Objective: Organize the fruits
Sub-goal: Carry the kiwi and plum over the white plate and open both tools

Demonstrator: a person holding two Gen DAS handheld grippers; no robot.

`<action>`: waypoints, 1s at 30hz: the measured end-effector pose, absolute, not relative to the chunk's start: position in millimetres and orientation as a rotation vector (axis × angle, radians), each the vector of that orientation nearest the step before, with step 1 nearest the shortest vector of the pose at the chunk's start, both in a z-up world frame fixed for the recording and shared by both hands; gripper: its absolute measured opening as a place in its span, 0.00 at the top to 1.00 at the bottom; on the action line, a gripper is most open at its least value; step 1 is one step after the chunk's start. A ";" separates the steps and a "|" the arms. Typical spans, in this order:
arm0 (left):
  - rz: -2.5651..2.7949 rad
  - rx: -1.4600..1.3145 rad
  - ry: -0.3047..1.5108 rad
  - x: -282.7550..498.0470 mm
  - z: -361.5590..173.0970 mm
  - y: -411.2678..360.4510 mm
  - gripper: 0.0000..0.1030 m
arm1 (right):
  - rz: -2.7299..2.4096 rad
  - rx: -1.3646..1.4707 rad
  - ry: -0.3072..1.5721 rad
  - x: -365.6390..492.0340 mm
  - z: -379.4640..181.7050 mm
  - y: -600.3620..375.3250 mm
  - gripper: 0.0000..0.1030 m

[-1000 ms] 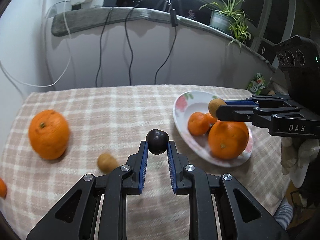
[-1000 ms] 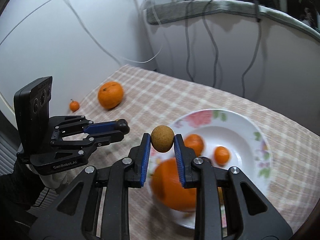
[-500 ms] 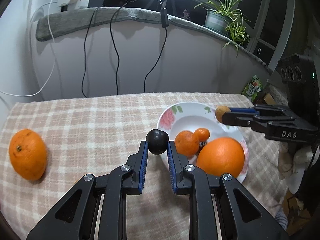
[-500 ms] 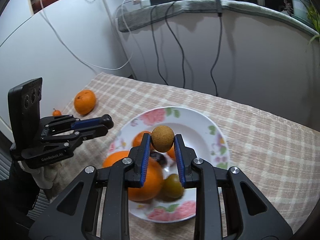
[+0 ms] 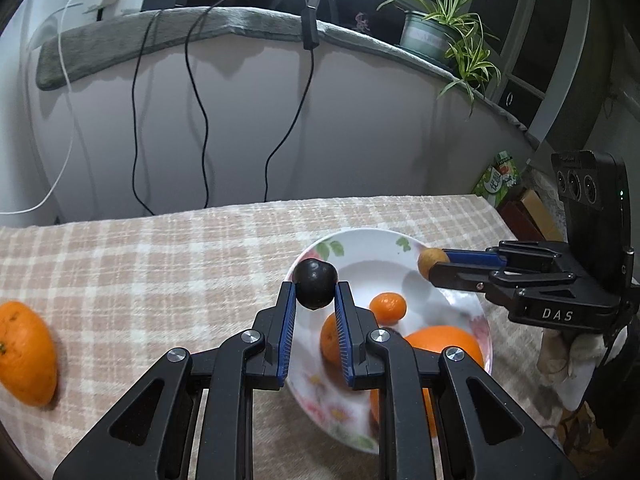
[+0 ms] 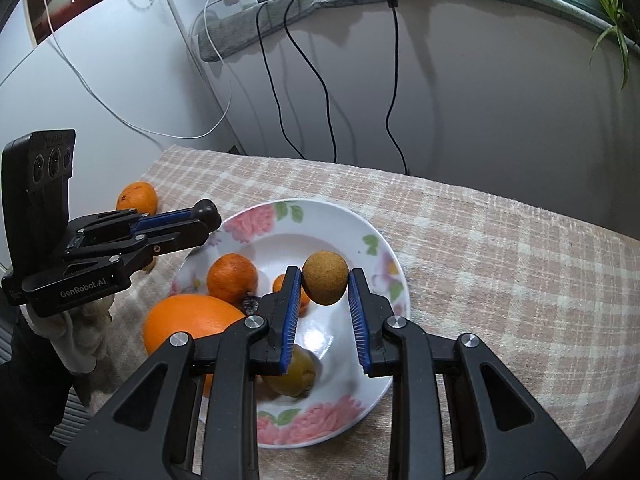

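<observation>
Blue-padded fingers of the left gripper [image 5: 315, 300] are closed on a small dark round fruit [image 5: 315, 289], and those of the right gripper [image 6: 324, 294] are closed on a small tan, rough-skinned fruit [image 6: 325, 282]. Compared with a second ago, both grippers have travelled sideways across the tabletop [image 5: 160, 264] toward the flowered plate [image 6: 280, 212]: the dark fruit, earlier held over bare cloth, now hangs over the plate's near-left rim, and the tan fruit now hangs over the open white centre of the plate. Both grips look unchanged. Judged from this, the carrying stage is nearly over and each fruit is placed for release, provided it is lowered before the fingers part so that it does not roll out.

Already on the plate are a large orange [image 6: 192, 322], two smaller mandarins [image 6: 232, 278] and a greenish-brown fruit [image 6: 294, 376] near the front rim; a small dark object beside the large orange is too blurred to identify, possibly another small fruit. One orange [image 5: 26, 354] remains on the cloth well to the left of the plate, so the sorting is not finished.

Covering the tabletop is a beige-and-white checked cloth. Behind it stands a pale curved wall topped by a grey padded ledge, over which black cables [image 5: 200, 100] and a white charger lead hang. A spider plant [image 5: 444, 28] sits on the ledge at right, before dark windows.
</observation>
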State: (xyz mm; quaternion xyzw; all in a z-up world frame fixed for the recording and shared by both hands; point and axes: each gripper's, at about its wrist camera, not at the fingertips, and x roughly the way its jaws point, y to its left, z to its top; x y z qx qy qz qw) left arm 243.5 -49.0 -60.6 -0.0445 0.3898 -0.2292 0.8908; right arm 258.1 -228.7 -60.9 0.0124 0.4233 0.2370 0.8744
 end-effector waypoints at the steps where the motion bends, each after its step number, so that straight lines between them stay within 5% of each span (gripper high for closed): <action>1: -0.478 -0.089 0.809 244.1 -60.4 -50.5 0.82 | 0.494 0.026 0.886 258.9 -61.6 -229.5 0.75; 10: -0.491 -0.075 0.811 246.7 -59.6 -58.1 0.80 | 0.489 0.046 0.894 261.0 -64.7 -234.1 0.75; 13: -0.494 -0.077 0.808 247.2 -58.1 -59.3 0.64 | 0.496 0.051 0.896 260.6 -64.3 -234.8 0.75; 16: -0.499 -0.079 0.804 246.6 -56.6 -59.5 0.56 | 0.492 0.055 0.884 259.3 -62.4 -235.6 0.52; 23: -0.497 -0.084 0.801 242.9 -54.8 -55.8 0.39 | 0.476 0.088 0.852 254.7 -55.0 -242.0 0.27; 25: -0.491 -0.083 0.798 241.1 -53.6 -54.8 0.29 | 0.470 0.092 0.845 252.9 -52.8 -242.9 0.24; 30: -0.472 -0.069 0.785 236.9 -48.8 -54.5 0.25 | 0.458 0.088 0.843 250.8 -49.0 -241.6 0.17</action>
